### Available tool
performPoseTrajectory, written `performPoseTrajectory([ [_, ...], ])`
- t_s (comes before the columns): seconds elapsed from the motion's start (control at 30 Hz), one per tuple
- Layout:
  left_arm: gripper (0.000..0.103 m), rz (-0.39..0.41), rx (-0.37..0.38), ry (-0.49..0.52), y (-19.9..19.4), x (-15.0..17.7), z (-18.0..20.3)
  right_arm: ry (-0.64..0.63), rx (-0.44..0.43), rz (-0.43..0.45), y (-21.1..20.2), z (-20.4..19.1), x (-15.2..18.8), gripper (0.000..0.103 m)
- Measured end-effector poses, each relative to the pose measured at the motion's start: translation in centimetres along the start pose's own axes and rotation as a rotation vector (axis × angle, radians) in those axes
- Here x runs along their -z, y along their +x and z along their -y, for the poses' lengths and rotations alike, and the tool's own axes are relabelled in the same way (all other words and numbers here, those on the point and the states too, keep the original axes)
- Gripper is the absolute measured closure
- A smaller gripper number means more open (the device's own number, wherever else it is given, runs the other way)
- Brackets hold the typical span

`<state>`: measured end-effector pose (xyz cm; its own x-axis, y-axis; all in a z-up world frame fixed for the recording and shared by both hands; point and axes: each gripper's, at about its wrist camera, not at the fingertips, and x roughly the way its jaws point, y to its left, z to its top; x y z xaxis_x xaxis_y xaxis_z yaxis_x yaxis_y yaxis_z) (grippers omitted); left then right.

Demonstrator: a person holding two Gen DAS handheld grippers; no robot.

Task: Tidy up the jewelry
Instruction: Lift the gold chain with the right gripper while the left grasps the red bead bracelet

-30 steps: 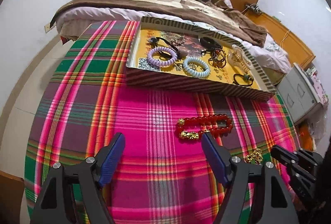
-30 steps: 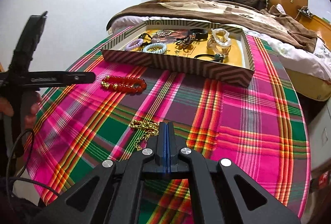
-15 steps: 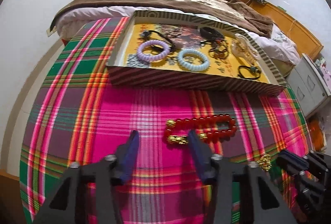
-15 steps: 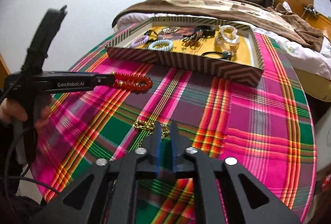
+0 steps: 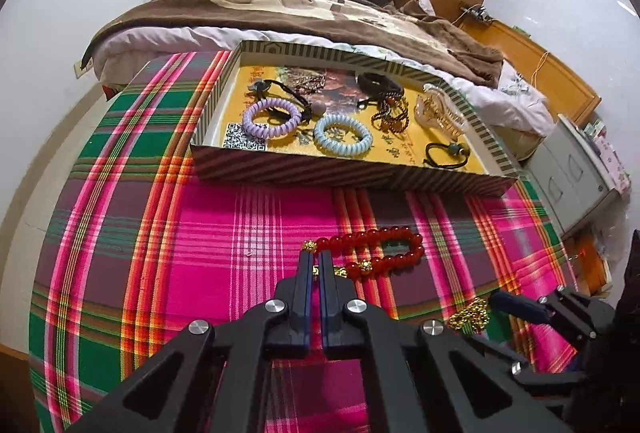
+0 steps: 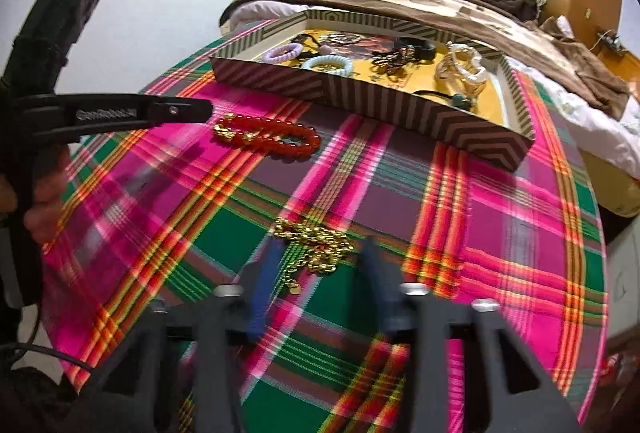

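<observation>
On the plaid-covered surface [image 5: 160, 233], short of the striped tray [image 5: 352, 181], the red bead bracelet [image 5: 380, 249] lies crosswise, running right from the left tool [image 5: 316, 265], whose jaws have just closed on its gold-beaded left end. The gold chain [image 6: 316, 245] lies heaped just ahead of the right tool [image 6: 320, 265], whose jaws have just been opening and straddle it untouched.

The tablecloth [image 5: 168, 241] was woven plaid cloth, matt and slightly ribbed. The red bead bracelet [image 5: 376, 253] near its front edge looked glossy, like polished glass or resin, with shiny gold-toned metal beads. The gold chain [image 6: 316, 245] was bright metal links. The tray [image 5: 352, 179] seemed printed cardboard, its striped wall matt, its yellow floor faintly satin. Inside, the lilac coil band [image 5: 270, 119] and pale blue coil band [image 5: 342, 133] were smooth plastic. The left gripper [image 5: 316, 265] was matt black plastic with bright metal screws.
</observation>
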<state>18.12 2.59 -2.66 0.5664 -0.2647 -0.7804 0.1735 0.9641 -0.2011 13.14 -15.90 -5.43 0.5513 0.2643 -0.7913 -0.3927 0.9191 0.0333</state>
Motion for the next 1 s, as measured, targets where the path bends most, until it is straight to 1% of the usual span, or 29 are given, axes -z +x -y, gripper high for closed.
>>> performPoseTrajectory([
  [0.03, 0.101, 0.000, 0.002, -0.004, -0.1, 0.0, -0.1, 0.006, -0.006, -0.001, 0.0, 0.1, 0.0, 0.093],
  [0.13, 0.101, -0.001, 0.021, -0.008, -0.2, 0.2, -0.5, 0.005, -0.009, -0.002, -0.3, 0.1, 0.2, 0.093],
  [0.23, 0.101, -0.025, 0.034, -0.004, -0.1, 0.4, -0.9, 0.016, -0.005, 0.017, -0.8, 0.2, 0.3, 0.093],
  [0.33, 0.093, -0.045, 0.041, -0.024, 0.3, 0.5, -1.1, 0.052, -0.002, 0.054, -1.6, 0.7, 0.2, 0.093],
  [0.37, 0.081, -0.051, 0.045, -0.029, 0.5, 0.6, -1.0, 0.058, -0.005, 0.064, -2.0, 0.8, 0.2, 0.093],
  [0.4, 0.063, -0.057, 0.050, -0.030, 0.8, 0.6, -0.8, 0.063, -0.002, 0.074, -2.3, 0.9, 0.2, 0.093],
  [0.47, 0.048, -0.070, 0.051, -0.024, 1.2, 0.5, -0.3, 0.075, 0.001, 0.096, -3.0, 1.1, 0.2, 0.093],
  [0.53, 0.048, -0.075, 0.046, -0.022, 1.6, 0.4, 0.1, 0.089, 0.005, 0.117, -3.7, 1.4, 0.1, 0.093],
  [0.63, 0.048, -0.079, 0.043, -0.049, 2.2, -0.1, 0.2, 0.109, 0.011, 0.146, -4.6, 1.8, 0.0, 0.093],
  [0.73, 0.048, -0.077, 0.006, -0.070, 2.8, -0.8, 0.6, 0.128, 0.016, 0.169, -5.4, 2.2, -0.1, 0.093],
  [0.77, 0.050, -0.076, -0.012, -0.064, 3.0, -0.9, 0.9, 0.135, 0.021, 0.177, -5.5, 2.3, -0.1, 0.093],
  [0.8, 0.060, -0.075, -0.032, -0.050, 3.2, -1.0, 1.3, 0.142, 0.025, 0.184, -5.7, 2.4, 0.0, 0.093],
  [0.83, 0.062, -0.073, -0.041, -0.034, 3.3, -1.0, 1.7, 0.146, 0.023, 0.187, -5.8, 2.6, -0.1, 0.093],
  [0.87, 0.068, -0.069, -0.038, -0.026, 3.4, -1.0, 1.9, 0.151, 0.024, 0.190, -5.9, 2.7, 0.0, 0.093],
  [0.9, 0.079, -0.071, -0.038, -0.023, 3.5, -1.0, 2.0, 0.154, 0.025, 0.194, -6.0, 2.9, 0.0, 0.093],
  [0.93, 0.086, -0.070, -0.051, -0.012, 3.6, -0.9, 2.3, 0.155, 0.024, 0.195, -6.1, 2.9, 0.0, 0.093],
  [0.97, 0.092, -0.073, -0.045, -0.011, 3.7, -0.9, 2.3, 0.155, 0.024, 0.196, -6.1, 3.0, 0.0, 0.093],
  [1.0, 0.092, -0.073, -0.042, -0.007, 3.8, -0.9, 2.4, 0.157, 0.025, 0.198, -6.2, 3.1, 0.1, 0.093],
])
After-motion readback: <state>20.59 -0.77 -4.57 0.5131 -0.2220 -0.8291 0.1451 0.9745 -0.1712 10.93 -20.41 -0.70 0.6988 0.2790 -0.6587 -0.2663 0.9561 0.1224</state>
